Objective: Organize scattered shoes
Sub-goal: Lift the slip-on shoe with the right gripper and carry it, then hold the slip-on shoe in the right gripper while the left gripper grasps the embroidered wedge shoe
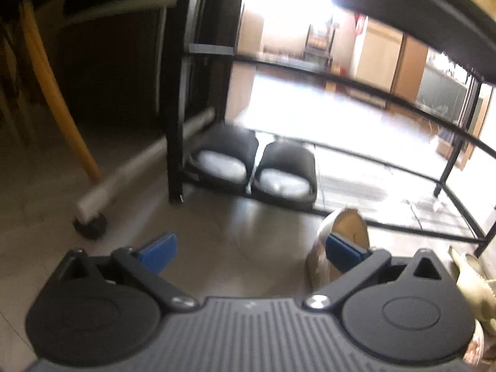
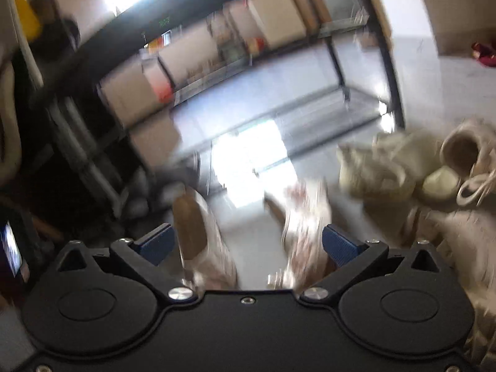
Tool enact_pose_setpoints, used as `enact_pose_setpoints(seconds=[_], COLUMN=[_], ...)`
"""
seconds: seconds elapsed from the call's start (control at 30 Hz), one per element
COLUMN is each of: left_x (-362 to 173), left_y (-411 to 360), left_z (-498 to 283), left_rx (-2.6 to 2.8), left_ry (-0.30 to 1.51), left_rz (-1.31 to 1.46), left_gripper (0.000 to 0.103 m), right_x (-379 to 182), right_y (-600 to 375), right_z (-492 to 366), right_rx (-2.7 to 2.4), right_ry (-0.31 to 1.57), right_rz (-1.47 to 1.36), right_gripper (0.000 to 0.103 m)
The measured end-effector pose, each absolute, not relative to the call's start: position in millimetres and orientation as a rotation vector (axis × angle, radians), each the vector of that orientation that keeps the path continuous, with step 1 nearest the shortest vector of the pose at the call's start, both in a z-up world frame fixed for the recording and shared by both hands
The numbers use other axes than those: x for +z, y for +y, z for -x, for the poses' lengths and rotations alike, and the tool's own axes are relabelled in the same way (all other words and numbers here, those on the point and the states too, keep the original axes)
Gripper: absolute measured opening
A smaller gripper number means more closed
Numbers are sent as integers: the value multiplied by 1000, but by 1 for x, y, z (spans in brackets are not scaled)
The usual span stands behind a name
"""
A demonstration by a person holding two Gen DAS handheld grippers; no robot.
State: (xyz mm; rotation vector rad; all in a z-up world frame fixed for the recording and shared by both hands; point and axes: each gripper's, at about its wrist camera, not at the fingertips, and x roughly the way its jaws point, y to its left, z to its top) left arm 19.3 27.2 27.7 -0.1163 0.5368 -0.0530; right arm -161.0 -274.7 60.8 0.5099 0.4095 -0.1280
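Observation:
In the left wrist view a pair of black slippers [image 1: 254, 167] sits side by side on the bottom tier of a black shoe rack [image 1: 403, 223]. My left gripper [image 1: 251, 252] is open and empty above the floor in front of them. A tan sandal [image 1: 344, 232] stands by its right fingertip. In the right wrist view my right gripper [image 2: 248, 245] is open over two blurred tan sandals, one at the left [image 2: 192, 229] and one at the right [image 2: 305, 217]. Cream sneakers [image 2: 403, 164] lie on the floor to the right.
A yellow chair leg [image 1: 59, 102] and a white tube with a black castor [image 1: 93, 214] stand left of the rack. A cream shoe [image 1: 474, 282] shows at the right edge. Cardboard boxes [image 2: 186, 52] sit behind the rack in the right wrist view.

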Motion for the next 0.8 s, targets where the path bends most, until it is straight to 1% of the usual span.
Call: enact_pose_setpoints(seconds=[0.23,0.33,0.43,0.63,0.8], left_x=[34,33,28,19,7], left_y=[16,-7,-37,-102,-130], left_z=[-5,5,14,20,20], left_rx=[-76,-133,-205,-381,-460], left_ry=[558,567,585,644,709], left_rz=[107,85,64,19,17], left_gripper=[102,102,102,102,102], right_x=[91,84,64,47,42], right_y=[-296,-299,-293,-289,-282], right_z=[198,211,218,217,224], right_rx=[-85,-150,-215,-234,-193], right_ry=[297,310,362,372,351], right_rz=[-459,-391,-262,-255,-232], right_gripper=[103,103,103,103,103])
